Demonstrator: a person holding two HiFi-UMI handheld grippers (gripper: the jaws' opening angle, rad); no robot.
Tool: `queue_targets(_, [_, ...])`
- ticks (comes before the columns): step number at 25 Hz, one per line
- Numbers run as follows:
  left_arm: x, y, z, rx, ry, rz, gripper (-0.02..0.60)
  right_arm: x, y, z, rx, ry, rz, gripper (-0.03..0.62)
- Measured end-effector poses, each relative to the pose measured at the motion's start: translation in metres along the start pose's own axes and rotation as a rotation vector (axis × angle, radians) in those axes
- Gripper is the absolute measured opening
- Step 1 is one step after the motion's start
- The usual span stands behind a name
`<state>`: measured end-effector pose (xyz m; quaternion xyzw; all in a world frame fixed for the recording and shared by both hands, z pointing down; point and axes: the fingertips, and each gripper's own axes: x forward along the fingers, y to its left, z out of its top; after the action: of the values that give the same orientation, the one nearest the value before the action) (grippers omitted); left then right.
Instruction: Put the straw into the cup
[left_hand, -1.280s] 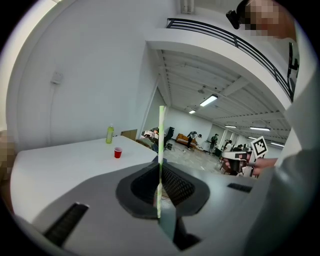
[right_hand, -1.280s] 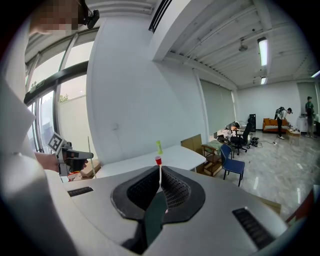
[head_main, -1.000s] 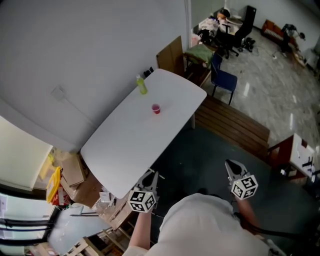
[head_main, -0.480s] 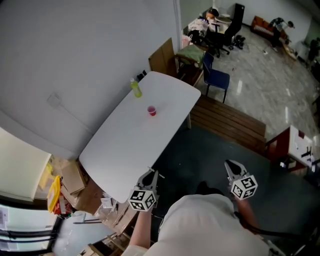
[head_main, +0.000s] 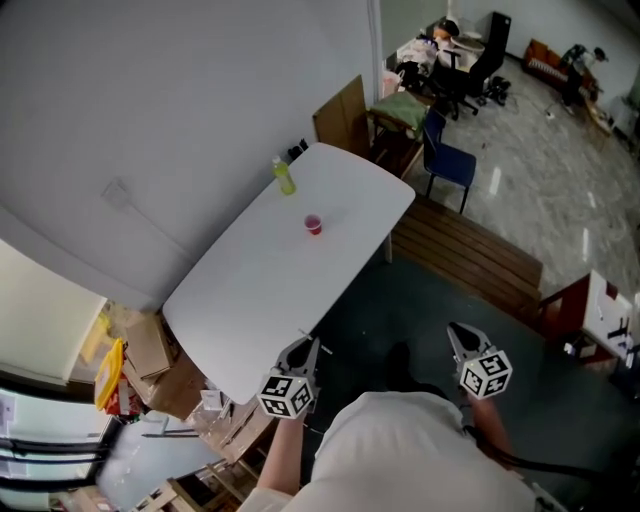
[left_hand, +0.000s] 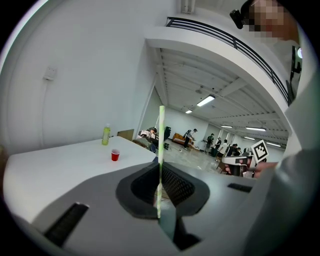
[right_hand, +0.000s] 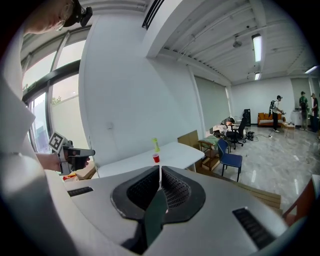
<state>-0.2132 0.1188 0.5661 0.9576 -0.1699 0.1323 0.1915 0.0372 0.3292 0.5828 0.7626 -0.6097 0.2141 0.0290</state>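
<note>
A small red cup (head_main: 314, 224) stands on the long white table (head_main: 250, 300); it also shows as the red cup (left_hand: 115, 155) in the left gripper view and the red cup (right_hand: 156, 158) in the right gripper view. My left gripper (head_main: 298, 356) is shut on a thin pale green straw (left_hand: 161, 145) that stands upright between its jaws, near the table's near corner. My right gripper (head_main: 462, 340) is shut with nothing in it, over the dark floor, right of the table.
A yellow-green bottle (head_main: 284, 174) stands at the table's far end. Cardboard boxes (head_main: 150, 345) lie left of the table. A blue chair (head_main: 445, 160) and a wooden bench (head_main: 465, 255) sit to the right. People are far off in the hall.
The head view has swung a little, shifting the table in the frame and back. Both grippers keep their places and stay shut.
</note>
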Motion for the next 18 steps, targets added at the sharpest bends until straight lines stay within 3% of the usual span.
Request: queue_targets(18, [0.088, 0.005, 0.042, -0.020, -0.010, 0.147, 0.015, 0.113, -0.086, 0.054, -0.024, 0.051, 0.179, 0.037])
